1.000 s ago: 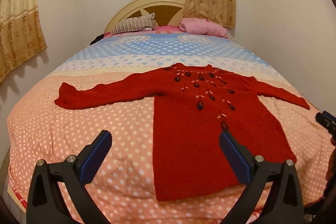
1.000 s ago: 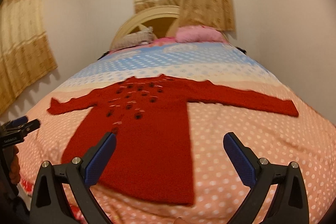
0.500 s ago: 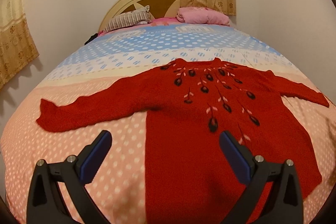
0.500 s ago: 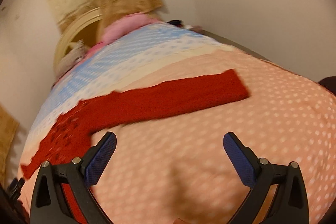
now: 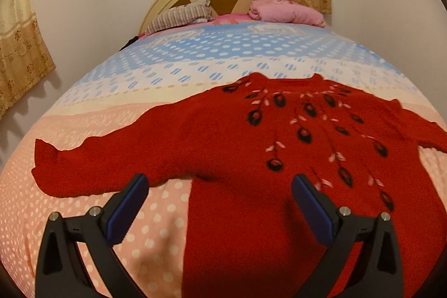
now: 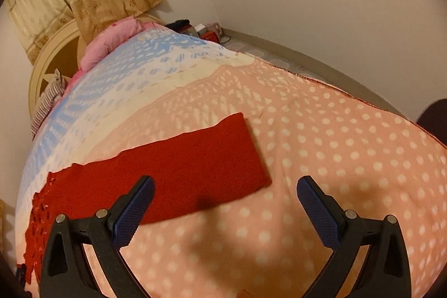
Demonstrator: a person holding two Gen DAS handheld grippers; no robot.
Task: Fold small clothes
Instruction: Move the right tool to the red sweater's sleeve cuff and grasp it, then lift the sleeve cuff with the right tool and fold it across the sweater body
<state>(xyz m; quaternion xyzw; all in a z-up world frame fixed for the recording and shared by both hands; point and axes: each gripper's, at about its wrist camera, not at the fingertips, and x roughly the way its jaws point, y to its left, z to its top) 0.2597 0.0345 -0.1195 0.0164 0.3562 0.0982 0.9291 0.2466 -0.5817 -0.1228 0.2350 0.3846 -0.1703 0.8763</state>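
Red sweater (image 5: 223, 136) flat, sleeves outspread

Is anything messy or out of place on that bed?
Nothing stands out. The red sweater lies flat on the dotted bedspread, sleeves spread; both sets of fingers are open and empty.

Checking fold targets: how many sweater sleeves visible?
2. One sleeve lies flat ahead of the left tool; the other sleeve ahead of the right tool.

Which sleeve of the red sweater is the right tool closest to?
The straight sleeve ending in a square cuff, just ahead of the open right tool; the other sleeve lies by the left tool.
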